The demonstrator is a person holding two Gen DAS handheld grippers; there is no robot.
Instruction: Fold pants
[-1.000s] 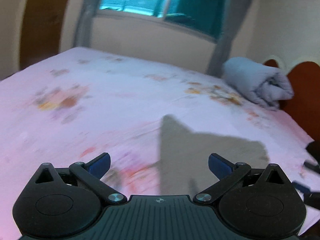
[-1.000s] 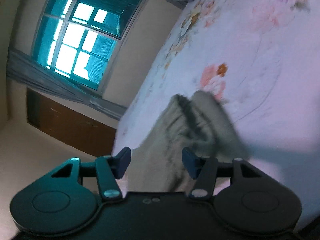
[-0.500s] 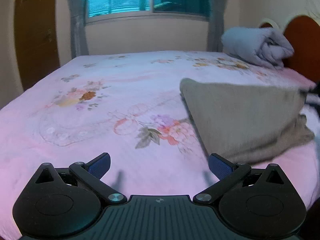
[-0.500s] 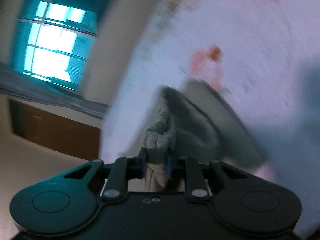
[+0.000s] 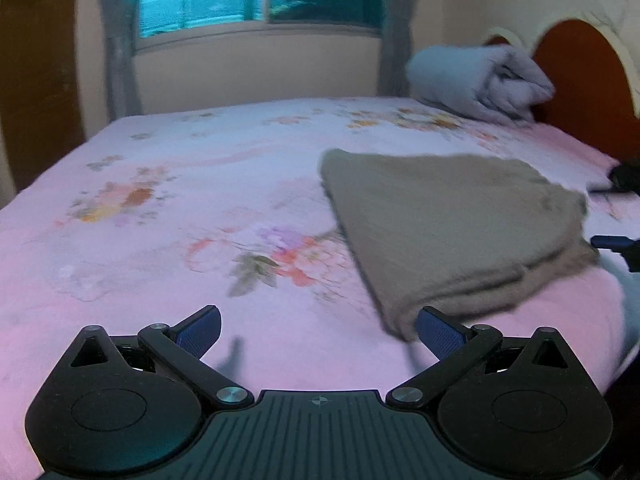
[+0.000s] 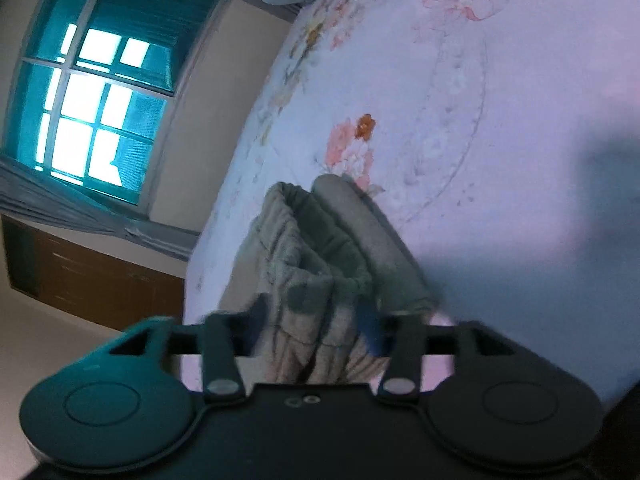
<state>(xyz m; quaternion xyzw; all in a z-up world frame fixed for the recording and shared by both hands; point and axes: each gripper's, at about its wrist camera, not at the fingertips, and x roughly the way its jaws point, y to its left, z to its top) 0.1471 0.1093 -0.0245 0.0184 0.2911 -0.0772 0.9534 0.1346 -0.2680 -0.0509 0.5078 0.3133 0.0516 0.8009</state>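
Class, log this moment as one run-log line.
left gripper: open, empty | right gripper: just opening, waistband between fingers | pants: folded on bed

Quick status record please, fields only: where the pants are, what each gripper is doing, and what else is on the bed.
pants: khaki, lying folded on the pink floral bedsheet
left gripper: open, empty, by the pants' near corner
right gripper: jaws have just been opening; bunched waistband end lies between the fingers, pads apart from it
other item: grey rolled blanket by the headboard
fold state: at least one fold made
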